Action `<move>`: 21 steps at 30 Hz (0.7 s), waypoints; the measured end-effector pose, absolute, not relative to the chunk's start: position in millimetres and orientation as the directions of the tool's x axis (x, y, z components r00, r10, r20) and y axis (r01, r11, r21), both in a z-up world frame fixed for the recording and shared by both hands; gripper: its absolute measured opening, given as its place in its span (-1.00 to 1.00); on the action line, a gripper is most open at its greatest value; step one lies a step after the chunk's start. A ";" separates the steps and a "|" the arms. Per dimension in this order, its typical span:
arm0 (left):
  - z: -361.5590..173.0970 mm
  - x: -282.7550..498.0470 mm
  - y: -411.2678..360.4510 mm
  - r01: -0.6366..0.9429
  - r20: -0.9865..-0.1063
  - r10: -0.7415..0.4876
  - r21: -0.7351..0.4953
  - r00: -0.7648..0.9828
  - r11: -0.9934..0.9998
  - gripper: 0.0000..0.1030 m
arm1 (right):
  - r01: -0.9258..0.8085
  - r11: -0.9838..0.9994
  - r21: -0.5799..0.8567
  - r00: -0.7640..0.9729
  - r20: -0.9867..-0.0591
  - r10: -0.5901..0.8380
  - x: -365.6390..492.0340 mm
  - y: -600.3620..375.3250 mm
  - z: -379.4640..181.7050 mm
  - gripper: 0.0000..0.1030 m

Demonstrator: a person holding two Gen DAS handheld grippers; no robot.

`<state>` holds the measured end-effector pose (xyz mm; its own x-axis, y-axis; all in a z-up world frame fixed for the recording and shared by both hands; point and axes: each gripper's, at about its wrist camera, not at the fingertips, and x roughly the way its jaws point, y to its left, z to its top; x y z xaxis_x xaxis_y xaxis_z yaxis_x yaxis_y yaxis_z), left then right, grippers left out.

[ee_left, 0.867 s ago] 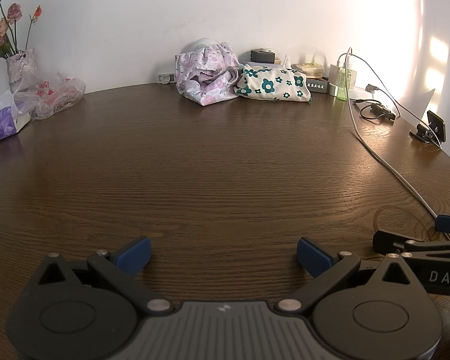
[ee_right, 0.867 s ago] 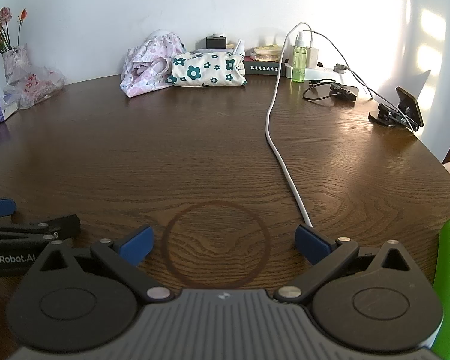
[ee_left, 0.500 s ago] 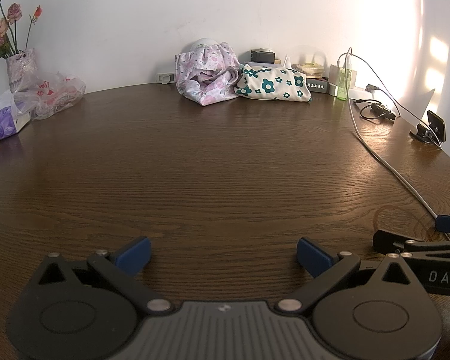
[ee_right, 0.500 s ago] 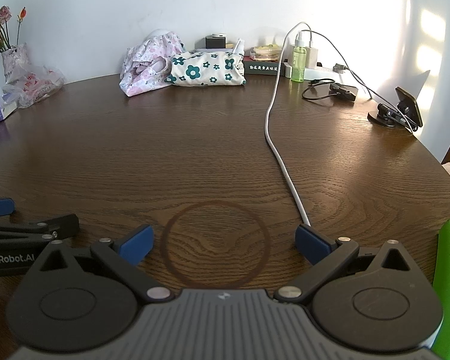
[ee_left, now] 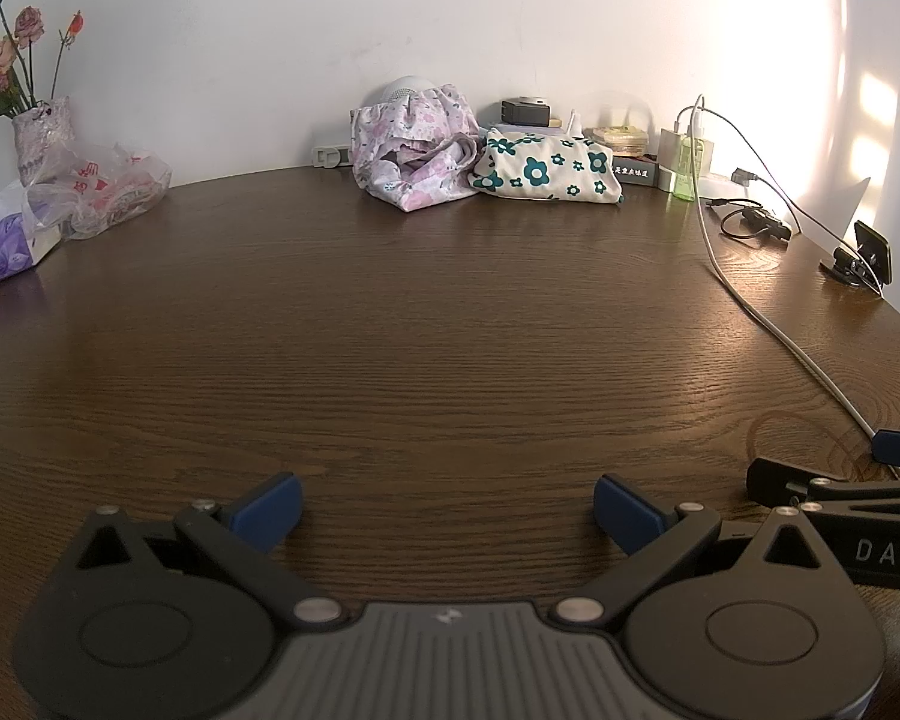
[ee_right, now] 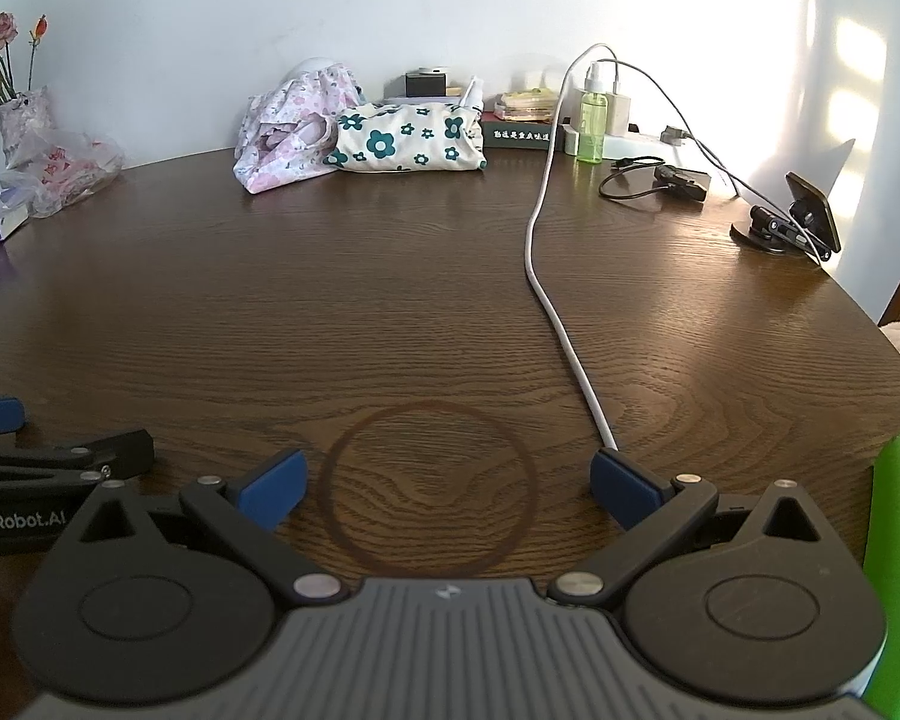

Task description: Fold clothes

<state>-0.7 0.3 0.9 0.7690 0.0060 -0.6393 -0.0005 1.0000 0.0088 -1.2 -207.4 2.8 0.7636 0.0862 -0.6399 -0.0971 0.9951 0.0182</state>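
Two garments lie at the far edge of the dark wooden table (ee_left: 426,324) against the wall. A crumpled pink floral cloth (ee_left: 414,150) (ee_right: 294,132) sits left of a folded cream cloth with teal flowers (ee_left: 546,171) (ee_right: 411,141). My left gripper (ee_left: 447,507) rests low over the near table edge, open, nothing between its blue pads. My right gripper (ee_right: 447,483) stands beside it to the right, also open and empty, above a ring stain (ee_right: 429,489) in the wood. Both are far from the clothes. Each wrist view shows the other gripper's finger at its edge.
A white cable (ee_right: 555,294) runs from the back right toward my right gripper. A green spray bottle (ee_right: 591,120), chargers, a book and a phone stand (ee_right: 801,219) crowd the back right. A flower vase (ee_left: 42,132), plastic bag and tissue pack (ee_left: 6,249) sit far left.
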 end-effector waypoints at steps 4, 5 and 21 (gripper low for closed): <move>1.1 -0.4 0.0 -0.001 -0.639 0.006 0.009 0.769 1.000 1.00 | -0.091 0.996 0.018 0.764 -0.640 0.081 -1.1 -207.3 3.3 0.99; 1.2 -0.3 -0.1 -0.001 -0.639 0.006 0.009 0.769 1.000 1.00 | -0.091 0.996 0.018 0.764 -0.640 0.082 -1.1 -207.4 3.5 0.99; 0.5 -0.8 -1.5 0.000 -0.639 0.006 0.010 0.769 1.000 1.00 | -0.095 0.995 0.018 0.763 -0.641 0.084 -1.1 -207.6 4.0 0.99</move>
<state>-0.8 -1.5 0.5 0.7690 0.0063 -0.6392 0.0000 1.0000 0.0098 -1.1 -207.6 4.0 0.7633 0.0838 -0.6406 -0.0946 0.9954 0.0175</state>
